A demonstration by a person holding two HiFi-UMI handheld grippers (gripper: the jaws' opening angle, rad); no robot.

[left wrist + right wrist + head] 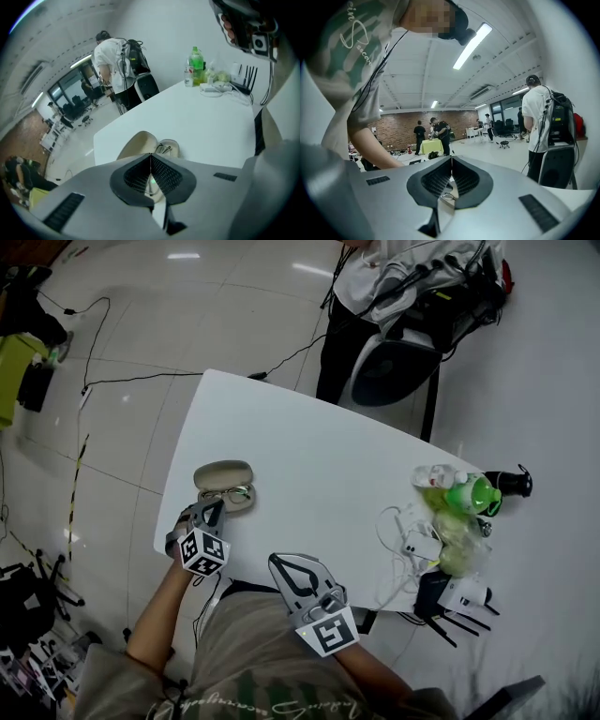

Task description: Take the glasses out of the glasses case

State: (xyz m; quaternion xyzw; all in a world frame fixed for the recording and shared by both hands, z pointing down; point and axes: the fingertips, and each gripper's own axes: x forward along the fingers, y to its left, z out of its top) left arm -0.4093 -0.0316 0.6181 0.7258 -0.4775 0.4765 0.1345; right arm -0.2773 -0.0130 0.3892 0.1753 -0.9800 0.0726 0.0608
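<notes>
We've got a smooth white table (309,456) with rounded corners. Near its left edge sits the open glasses case (223,474), a beige oval clamshell. Thin-framed glasses (234,494) lie in its near half, partly hidden by our left gripper (212,512) just beside it. Its 2 jaws are pressed together, empty. The right gripper (284,563) is closed too, also empty. The green bottle (473,493) has a label too blurry to read.

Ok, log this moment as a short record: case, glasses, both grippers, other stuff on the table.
case: glasses case open, on the white table, towards its left edge
glasses: glasses lying inside the case, not yet out
left gripper: left gripper jaws together, empty, tip at the case's near side
right gripper: right gripper jaws together, empty, by the table's near edge
table's right end: green bottle, white cables
</notes>
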